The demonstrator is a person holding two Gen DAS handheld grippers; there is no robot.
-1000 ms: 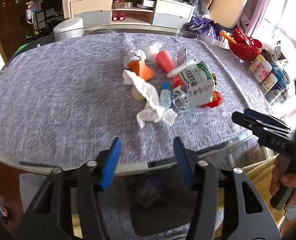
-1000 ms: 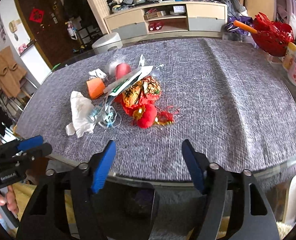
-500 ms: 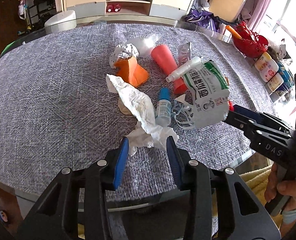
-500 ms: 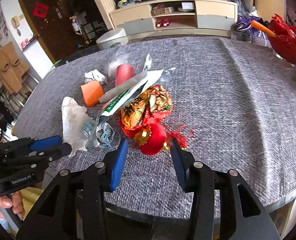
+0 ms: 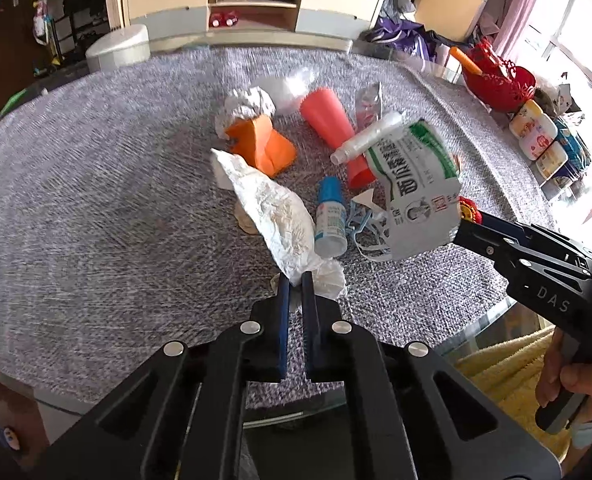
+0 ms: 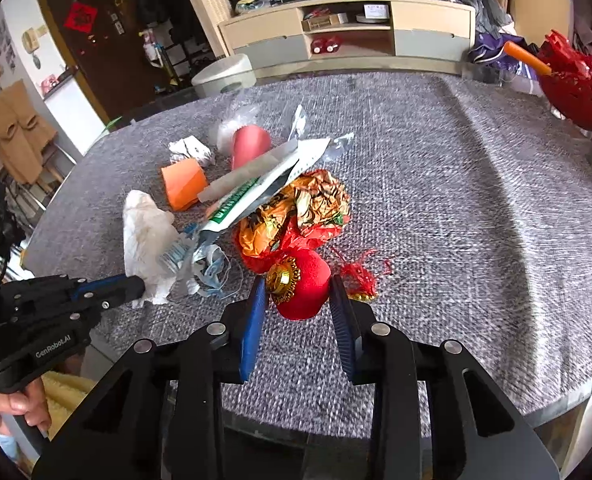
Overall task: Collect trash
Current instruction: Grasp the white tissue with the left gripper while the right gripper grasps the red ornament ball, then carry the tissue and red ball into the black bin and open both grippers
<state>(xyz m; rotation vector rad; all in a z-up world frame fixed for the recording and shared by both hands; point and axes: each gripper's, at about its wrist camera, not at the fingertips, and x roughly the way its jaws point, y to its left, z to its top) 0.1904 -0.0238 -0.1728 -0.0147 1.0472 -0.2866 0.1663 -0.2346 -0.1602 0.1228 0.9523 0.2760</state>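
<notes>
A pile of trash lies on the grey-clothed table (image 5: 76,200). My left gripper (image 5: 295,280) is shut on the near end of a crumpled white tissue (image 5: 272,216), which is still resting on the cloth. In the right wrist view, my right gripper (image 6: 298,286) has its jaws closing on either side of a red lantern ball (image 6: 304,280) with a gold cap; the pads are just short of pressing on it. Behind lie an orange paper cup (image 5: 264,144), a coral cup (image 5: 328,120), a blue-capped bottle (image 5: 330,220), a white-green packet (image 5: 412,184) and a crumpled orange wrapper (image 6: 296,212).
A red basket (image 5: 496,80) and small bottles (image 5: 536,136) stand at the table's right edge. A white stool (image 5: 118,44) and a low cabinet (image 5: 252,4) are beyond the far side. The table's glass rim runs just below both grippers.
My left gripper moved in over the table edge and its jaws closed on the tissue's end. My right gripper moved in to the red ball and its jaws narrowed around it.
</notes>
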